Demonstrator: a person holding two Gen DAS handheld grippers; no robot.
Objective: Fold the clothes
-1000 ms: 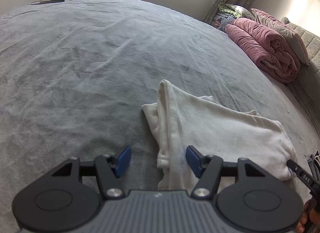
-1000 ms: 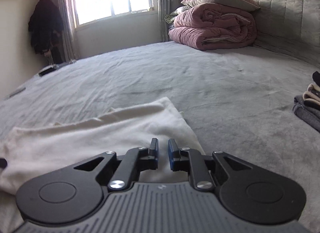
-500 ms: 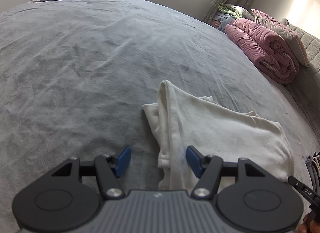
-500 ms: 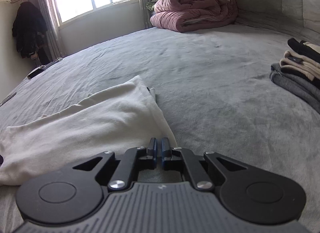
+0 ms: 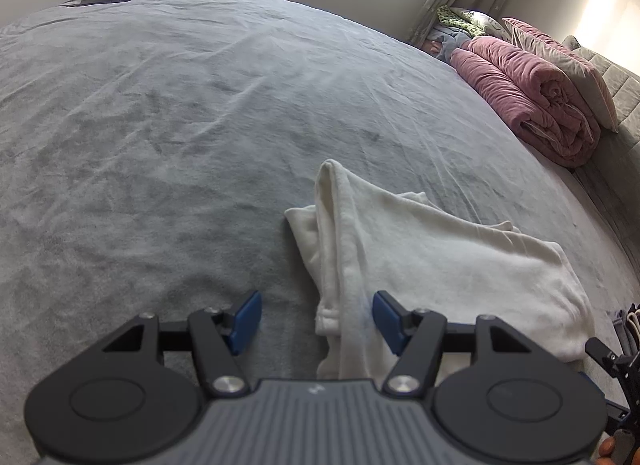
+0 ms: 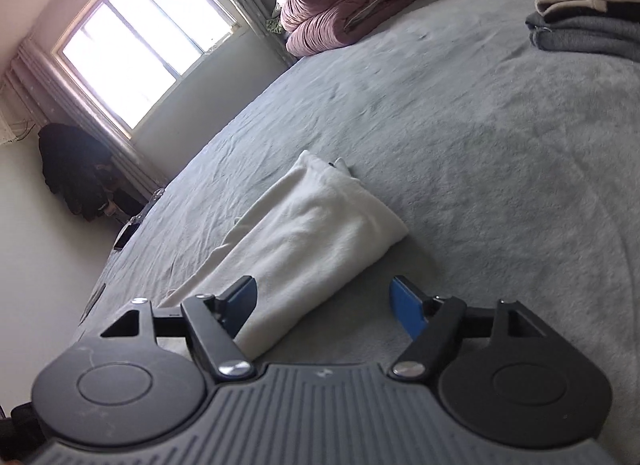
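My left tongs [image 5: 316,319] hang apart over the near hem of the white garment [image 5: 420,265], nothing pinched, while my right tongs [image 6: 324,307] have just sprung wide, straddling its other end. It lies half-folded on the grey bed [image 5: 180,125], one more fold left, I reckon. Finished stack [image 6: 580,5] waits at two o'clock.

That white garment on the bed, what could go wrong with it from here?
The white garment lies half folded with a loose ridge at one end, so it may slump or unfold when lifted. The left gripper stands open around its near edge and may pinch only one layer. The right gripper, whose jaws have just been opening, has the other end between them, not pressed; uneven pulls could skew the fold.
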